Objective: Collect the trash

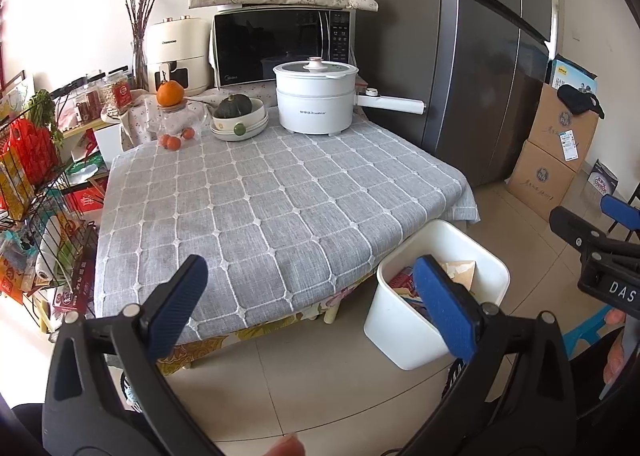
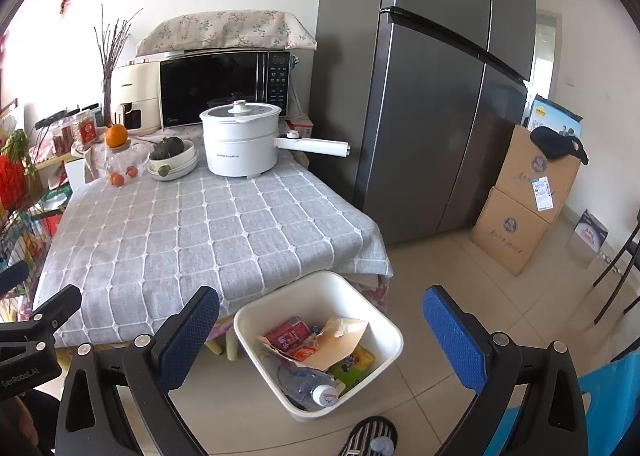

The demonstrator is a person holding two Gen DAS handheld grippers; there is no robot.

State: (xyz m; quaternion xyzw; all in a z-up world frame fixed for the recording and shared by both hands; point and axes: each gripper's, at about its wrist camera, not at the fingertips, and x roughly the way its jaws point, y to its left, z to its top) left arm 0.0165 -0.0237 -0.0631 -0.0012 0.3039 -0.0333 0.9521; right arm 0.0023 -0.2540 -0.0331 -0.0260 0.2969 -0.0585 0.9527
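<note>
Right wrist view is showing inside the white bin (image 2: 320, 292): a red carton (image 2: 289, 332), brown paper (image 2: 340, 344) and a clear bottle (image 2: 310, 386) lying with its cap toward the camera. Left wrist view is hiding most of that. The bin is standing on the floor just beside the grey-clothed table (image 2: 192, 232). Left gripper (image 1: 316, 308) and right gripper (image 2: 320, 340) are both hanging wide open, empty. A white pot (image 2: 240, 144) is sitting at the table's far edge.

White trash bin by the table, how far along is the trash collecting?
Looks nearly done: the white bin already holds a plastic bottle, cardboard and wrappers. Left tool and right tool are open and empty. No loose trash shows on the gray tablecloth.
</note>
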